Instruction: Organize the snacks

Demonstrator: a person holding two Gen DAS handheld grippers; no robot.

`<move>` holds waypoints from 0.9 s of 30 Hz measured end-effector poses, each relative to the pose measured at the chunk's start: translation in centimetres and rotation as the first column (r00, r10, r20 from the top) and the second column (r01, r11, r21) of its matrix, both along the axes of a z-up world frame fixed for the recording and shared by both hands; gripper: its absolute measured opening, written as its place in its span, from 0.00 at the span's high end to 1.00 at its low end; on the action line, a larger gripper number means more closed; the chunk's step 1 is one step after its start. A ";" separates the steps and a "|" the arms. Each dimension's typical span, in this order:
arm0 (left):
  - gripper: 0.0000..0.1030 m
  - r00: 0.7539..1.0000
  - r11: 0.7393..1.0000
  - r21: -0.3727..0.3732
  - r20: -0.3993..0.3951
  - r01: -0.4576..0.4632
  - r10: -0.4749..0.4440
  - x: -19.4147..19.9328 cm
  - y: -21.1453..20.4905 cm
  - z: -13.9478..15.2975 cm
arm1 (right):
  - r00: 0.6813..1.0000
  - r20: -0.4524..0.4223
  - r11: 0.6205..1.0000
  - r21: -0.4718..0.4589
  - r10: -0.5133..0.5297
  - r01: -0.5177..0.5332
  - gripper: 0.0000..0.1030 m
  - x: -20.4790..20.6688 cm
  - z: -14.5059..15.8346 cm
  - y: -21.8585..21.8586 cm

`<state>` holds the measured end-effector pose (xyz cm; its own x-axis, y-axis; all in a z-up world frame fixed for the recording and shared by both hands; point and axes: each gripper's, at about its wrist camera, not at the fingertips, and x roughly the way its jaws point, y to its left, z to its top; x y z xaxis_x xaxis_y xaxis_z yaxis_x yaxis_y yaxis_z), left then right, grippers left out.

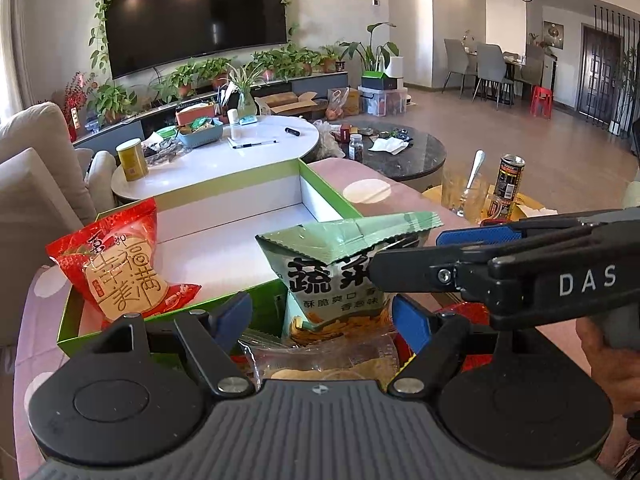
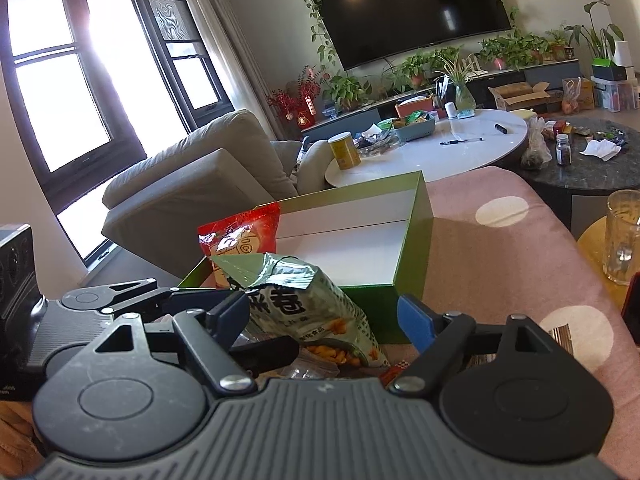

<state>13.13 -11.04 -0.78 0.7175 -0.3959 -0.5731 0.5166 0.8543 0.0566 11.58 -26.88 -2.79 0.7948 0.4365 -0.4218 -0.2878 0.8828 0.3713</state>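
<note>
The left gripper point(image 1: 320, 312), seen from its own wrist camera, has its jaws spread partway with the green foil snack bag point(image 1: 336, 276) standing between the blue pads point(image 1: 412, 318); neither pad clearly presses on it, so it reads as unclenched around the bag rather than gripping it. The right gripper point(image 2: 324, 318) is likewise spread partway, and the same green bag point(image 2: 308, 300) rises between its fingers without visible contact on the right pad, which stands clear of the foil; on the left side I cannot tell whether the pad touches. In the left wrist view the right gripper point(image 1: 404, 256) comes in from the right edge, its dark finger crossing in front of the bag's upper right corner, with a hand point(image 1: 612, 364) on its grip. The bag stands on the pink spotted tablecloth point(image 2: 500, 248) just outside the near wall of the open green cardboard box point(image 1: 328, 188) with a white interior. A red pastry packet point(image 1: 120, 268) leans inside the box at its near left corner. A clear plastic packet of snacks point(image 1: 320, 360) lies under the bag, mostly hidden by the gripper body. Farther right stand a glass mug point(image 2: 624, 236) and a dark drink can point(image 1: 509, 184).
</note>
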 end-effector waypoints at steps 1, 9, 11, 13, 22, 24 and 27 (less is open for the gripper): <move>0.27 1.000 1.000 0.000 -0.002 -0.001 0.001 0.1 -0.1 0.0 | 1.000 0.000 1.000 0.002 -0.001 0.001 0.25 0.0 -0.2 -0.1; 0.41 0.999 1.000 -0.030 -0.045 0.007 -0.008 0.9 -0.3 -0.3 | 1.000 0.004 0.999 0.048 0.021 -0.021 0.25 0.6 -0.7 -0.5; 0.41 0.999 1.000 -0.031 -0.045 0.006 -0.007 0.9 -0.3 -0.3 | 1.000 0.005 0.998 0.052 0.026 -0.026 0.25 0.8 -0.7 -0.6; 0.41 0.999 0.999 -0.034 -0.046 0.003 -0.004 1.0 -0.2 -0.4 | 0.999 0.006 0.998 0.054 0.032 -0.032 0.25 0.9 -0.7 -0.5; 0.41 0.999 0.999 -0.015 -0.022 0.030 -0.031 1.4 -1.6 -0.6 | 0.997 -0.002 0.992 0.101 0.080 -0.079 0.25 1.2 -0.6 -0.4; 0.43 1.000 1.000 -0.008 -0.023 0.014 -0.014 1.4 -1.9 -0.7 | 0.996 -0.012 0.993 0.079 0.092 -0.090 0.26 1.2 -0.4 0.2; 0.47 1.000 1.000 -0.007 -0.011 0.003 -0.003 1.0 -2.0 -0.4 | 0.997 -0.032 0.995 0.068 0.074 -0.072 0.28 1.2 -0.2 0.5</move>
